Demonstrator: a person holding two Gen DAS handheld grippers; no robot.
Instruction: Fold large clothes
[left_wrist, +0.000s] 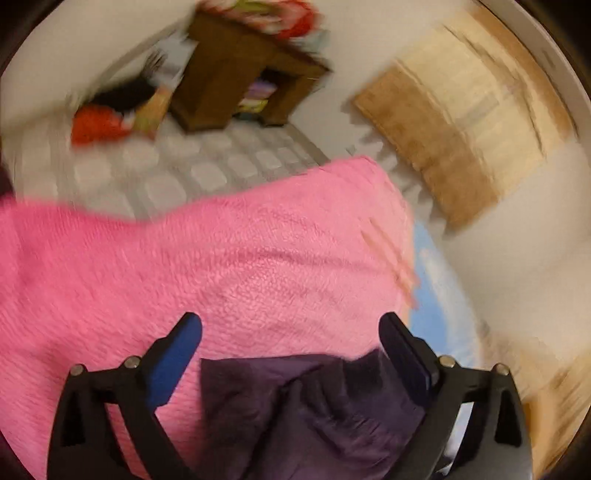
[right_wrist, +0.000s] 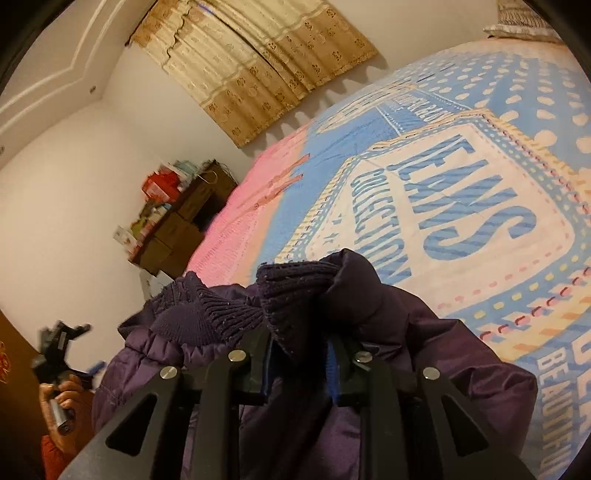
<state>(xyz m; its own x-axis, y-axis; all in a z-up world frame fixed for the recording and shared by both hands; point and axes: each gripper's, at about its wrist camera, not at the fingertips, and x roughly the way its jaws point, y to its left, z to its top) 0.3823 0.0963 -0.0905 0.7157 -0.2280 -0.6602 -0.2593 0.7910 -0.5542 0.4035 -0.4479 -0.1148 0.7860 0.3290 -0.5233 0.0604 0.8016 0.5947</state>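
Right gripper (right_wrist: 297, 354) has its jaws pinched on the ribbed cuff (right_wrist: 295, 291) of the dark purple puffer jacket (right_wrist: 388, 332), bunched at the near edge of the blue printed bedspread (right_wrist: 480, 206). Left gripper (left_wrist: 291, 325) is spread wide, holding nothing, over the pink blanket (left_wrist: 221, 258) beside that bedspread. A brown dresser (right_wrist: 177, 236) stands beyond the blanket.
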